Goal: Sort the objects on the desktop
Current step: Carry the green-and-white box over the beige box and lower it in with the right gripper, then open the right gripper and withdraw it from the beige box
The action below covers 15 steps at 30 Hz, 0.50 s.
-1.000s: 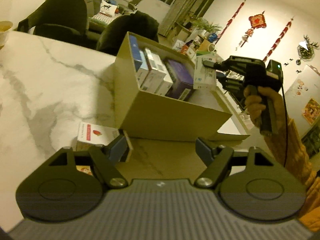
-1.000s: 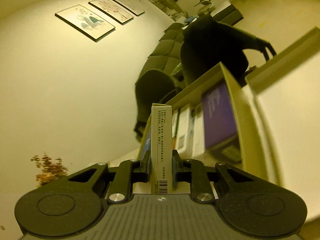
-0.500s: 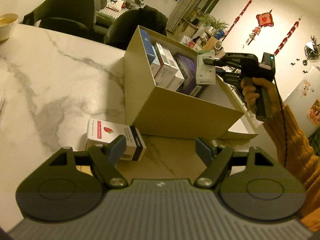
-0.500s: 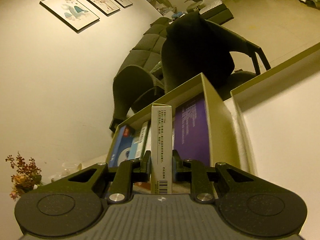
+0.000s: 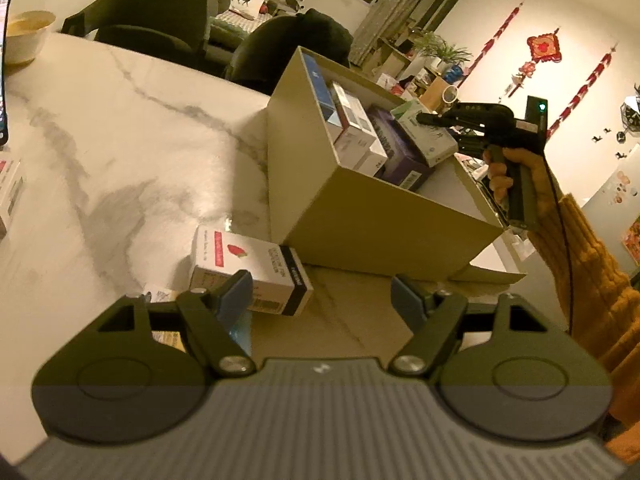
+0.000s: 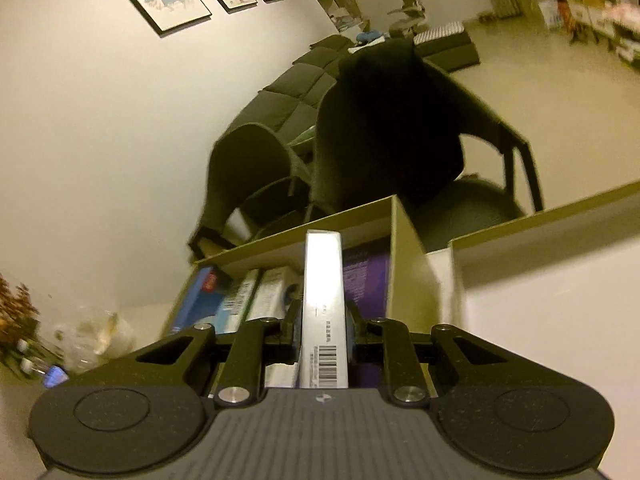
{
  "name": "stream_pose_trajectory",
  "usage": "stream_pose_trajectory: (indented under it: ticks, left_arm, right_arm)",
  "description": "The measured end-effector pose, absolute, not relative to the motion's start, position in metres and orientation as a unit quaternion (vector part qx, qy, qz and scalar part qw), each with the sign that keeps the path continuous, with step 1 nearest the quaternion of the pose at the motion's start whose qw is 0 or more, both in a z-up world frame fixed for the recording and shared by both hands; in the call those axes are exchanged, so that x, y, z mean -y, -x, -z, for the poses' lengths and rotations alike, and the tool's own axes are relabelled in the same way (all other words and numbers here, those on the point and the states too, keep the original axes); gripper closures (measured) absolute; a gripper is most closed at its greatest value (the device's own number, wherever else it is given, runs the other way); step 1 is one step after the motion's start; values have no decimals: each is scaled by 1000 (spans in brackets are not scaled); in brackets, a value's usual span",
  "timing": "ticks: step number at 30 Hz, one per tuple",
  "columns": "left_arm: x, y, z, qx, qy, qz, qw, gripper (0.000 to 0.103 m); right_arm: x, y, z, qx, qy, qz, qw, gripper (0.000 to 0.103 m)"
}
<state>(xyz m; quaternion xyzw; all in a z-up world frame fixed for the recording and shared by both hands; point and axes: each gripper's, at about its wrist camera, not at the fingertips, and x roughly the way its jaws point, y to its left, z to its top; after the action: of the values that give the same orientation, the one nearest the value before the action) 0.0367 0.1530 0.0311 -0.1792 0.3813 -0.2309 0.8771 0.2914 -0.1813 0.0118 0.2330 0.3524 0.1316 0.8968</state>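
Note:
A tan cardboard box (image 5: 372, 216) stands on the marble table (image 5: 120, 128), with several small cartons inside, among them a purple carton (image 5: 396, 148). My right gripper (image 5: 420, 119) is shut on a white carton (image 5: 426, 134) and holds it tilted over the box's right part. From the right wrist the same white carton (image 6: 324, 312) stands upright between the fingers, above the tan box (image 6: 408, 264). My left gripper (image 5: 322, 294) is open and low over the table. A white carton with a red stripe (image 5: 248, 268) lies just ahead of its left finger.
A bowl (image 5: 26, 36) sits at the table's far left corner, more cartons (image 5: 10, 188) at the left edge. Dark chairs (image 5: 160, 20) stand behind the table. The box lid (image 5: 500, 248) lies to the right of the box. A hand in an orange sleeve (image 5: 592, 264) holds the right gripper.
The right gripper has lowered the white carton from above the rim down into the box and tilted it. The left gripper has drawn back, so the red-striped carton shows more fully.

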Motion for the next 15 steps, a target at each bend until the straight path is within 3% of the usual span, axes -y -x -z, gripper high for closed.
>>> stream_pose_trajectory:
  ticks: [2, 5, 15]
  left_arm:
    - [-153, -36, -31, -381, 179, 231, 877, 26]
    - [-151, -35, -31, -381, 177, 233, 877, 26]
    - [-152, -33, -25, -385, 178, 228, 876, 26]
  right_arm:
    - [180, -289, -13, -345, -222, -127, 903, 77]
    - [177, -286, -18, -332, -196, -117, 915, 65]
    - [186, -261, -34, -298, -174, -104, 933, 64]
